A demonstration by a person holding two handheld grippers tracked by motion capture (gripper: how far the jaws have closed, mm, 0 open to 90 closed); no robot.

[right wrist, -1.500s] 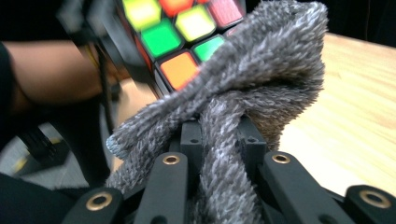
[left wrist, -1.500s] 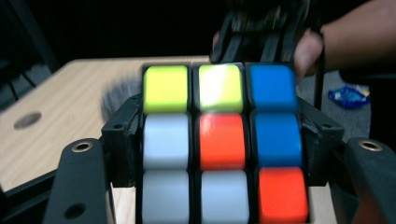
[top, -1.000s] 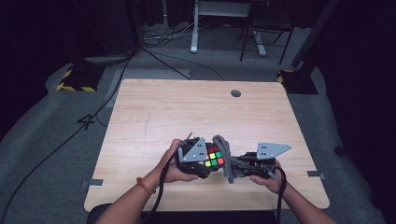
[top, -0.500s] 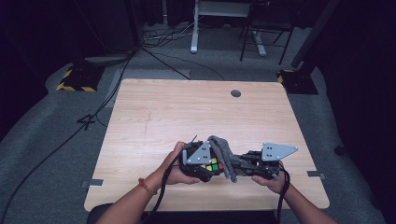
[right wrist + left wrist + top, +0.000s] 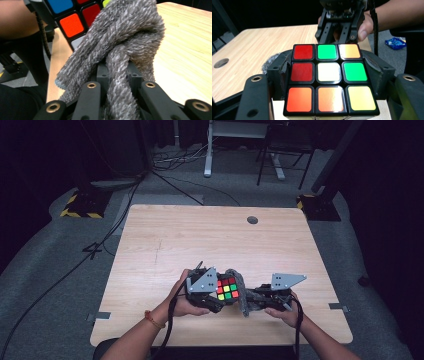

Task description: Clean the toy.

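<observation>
Held over the near edge of a wooden table (image 5: pixel 200 240): one puzzle cube (image 5: pixel 226 288), clamped on two opposite sides between the jaws of the left gripper (image 5: pixel 216 292), top face showing red, green, orange, white and yellow squares. Pressed against the cube's right side, one grey fuzzy cloth (image 5: pixel 241 292), pinched tight in the jaws of the right gripper (image 5: pixel 248 299). In the right gripper view, draped across most of the cube (image 5: pixel 72 17), the cloth (image 5: pixel 120 47). Elsewhere on the tabletop, one round cable hole (image 5: pixel 252 220). On the floor beyond, cables (image 5: pixel 180 155) and two yellow-and-black striped bases (image 5: pixel 80 207).
</observation>
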